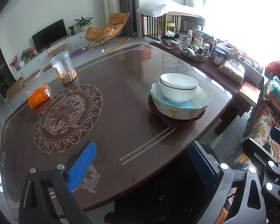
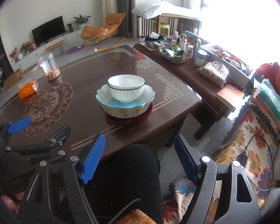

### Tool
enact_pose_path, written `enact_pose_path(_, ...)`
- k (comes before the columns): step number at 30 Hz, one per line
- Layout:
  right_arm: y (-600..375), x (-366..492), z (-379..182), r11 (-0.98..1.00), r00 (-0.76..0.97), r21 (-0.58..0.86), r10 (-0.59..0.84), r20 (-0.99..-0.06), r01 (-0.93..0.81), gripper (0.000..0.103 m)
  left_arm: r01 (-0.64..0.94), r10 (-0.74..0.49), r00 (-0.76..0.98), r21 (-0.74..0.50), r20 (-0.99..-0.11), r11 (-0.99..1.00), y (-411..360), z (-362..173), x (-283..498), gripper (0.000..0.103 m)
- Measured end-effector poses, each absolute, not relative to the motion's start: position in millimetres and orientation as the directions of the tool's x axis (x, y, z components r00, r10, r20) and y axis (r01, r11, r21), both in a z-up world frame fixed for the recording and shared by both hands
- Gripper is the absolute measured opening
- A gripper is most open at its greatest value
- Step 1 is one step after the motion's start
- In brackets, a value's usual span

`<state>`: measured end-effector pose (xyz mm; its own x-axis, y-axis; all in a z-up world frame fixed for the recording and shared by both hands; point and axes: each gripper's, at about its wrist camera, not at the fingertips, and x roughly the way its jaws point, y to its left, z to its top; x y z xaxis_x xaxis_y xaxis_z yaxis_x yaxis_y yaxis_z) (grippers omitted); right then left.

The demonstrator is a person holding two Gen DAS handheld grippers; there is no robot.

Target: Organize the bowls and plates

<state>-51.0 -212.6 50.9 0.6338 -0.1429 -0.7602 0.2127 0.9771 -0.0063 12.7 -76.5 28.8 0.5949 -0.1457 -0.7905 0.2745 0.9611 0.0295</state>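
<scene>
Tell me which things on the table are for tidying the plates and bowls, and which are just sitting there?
For the job: white ribbed bowl, flower-painted bowl under it, dark red dish at the bottom.

Just lying about: snack jar, orange tissue pack, book, basket of odds and ends.

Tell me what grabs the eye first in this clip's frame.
A stack of dishes on the brown table: white ribbed bowls nested inside a tulip-painted scalloped bowl, on a dark red dish. Both tongs, left and right, hang open and empty nearer the camera.
</scene>
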Motion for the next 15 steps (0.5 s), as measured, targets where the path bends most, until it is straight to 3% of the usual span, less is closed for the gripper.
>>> enact_pose_path(15, -207.5, -59.2, 58.6, 0.976, 0.647, -0.016, -0.156, -0.747, 0.217, 0.080, 0.275, -0.151, 0.608, 0.028, -0.779, 0.961, -74.1, 34.3, 4.0, 0.098)
